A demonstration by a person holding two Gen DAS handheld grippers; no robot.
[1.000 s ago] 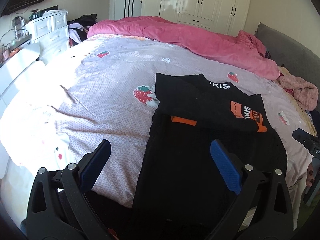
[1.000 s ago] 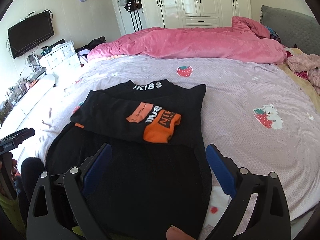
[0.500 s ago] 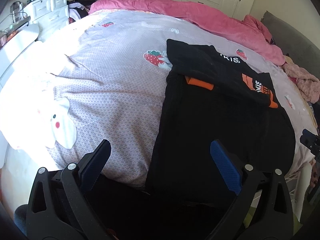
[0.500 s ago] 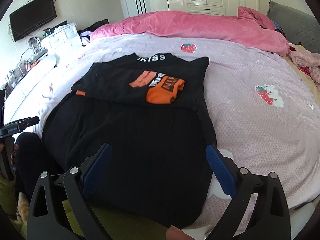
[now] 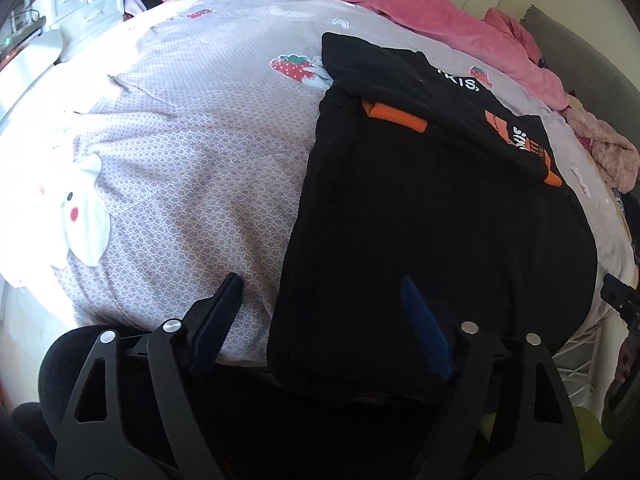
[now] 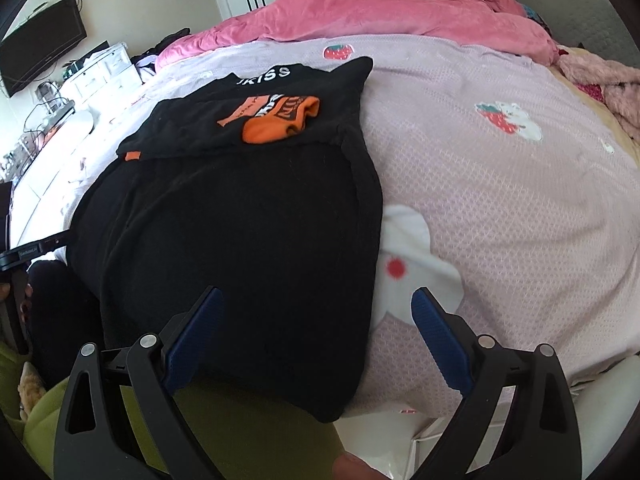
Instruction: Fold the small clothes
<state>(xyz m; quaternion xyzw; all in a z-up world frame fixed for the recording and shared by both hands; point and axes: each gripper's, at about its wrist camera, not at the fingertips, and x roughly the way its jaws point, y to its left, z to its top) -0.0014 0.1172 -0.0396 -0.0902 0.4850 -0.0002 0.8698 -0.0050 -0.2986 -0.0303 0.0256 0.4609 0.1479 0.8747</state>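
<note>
While nothing is held, left gripper (image 5: 320, 300), right gripper (image 6: 316, 312) wide apart above black garment (image 6: 240, 240).

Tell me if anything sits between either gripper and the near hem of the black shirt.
Nothing visible does. The left gripper and right gripper both have open jaws right at the near hem of the black shirt, which lies on the bedspread. Only its own folded sleeves lie on it, farther up.

Black top (image 6: 240, 240) w/ orange patches & white lettering at collar lies flat on the bed, near the front edge. Both sleeves folded in across the chest, one orange cuff on top; body spread smooth, hem hanging over the bed edge.
</note>
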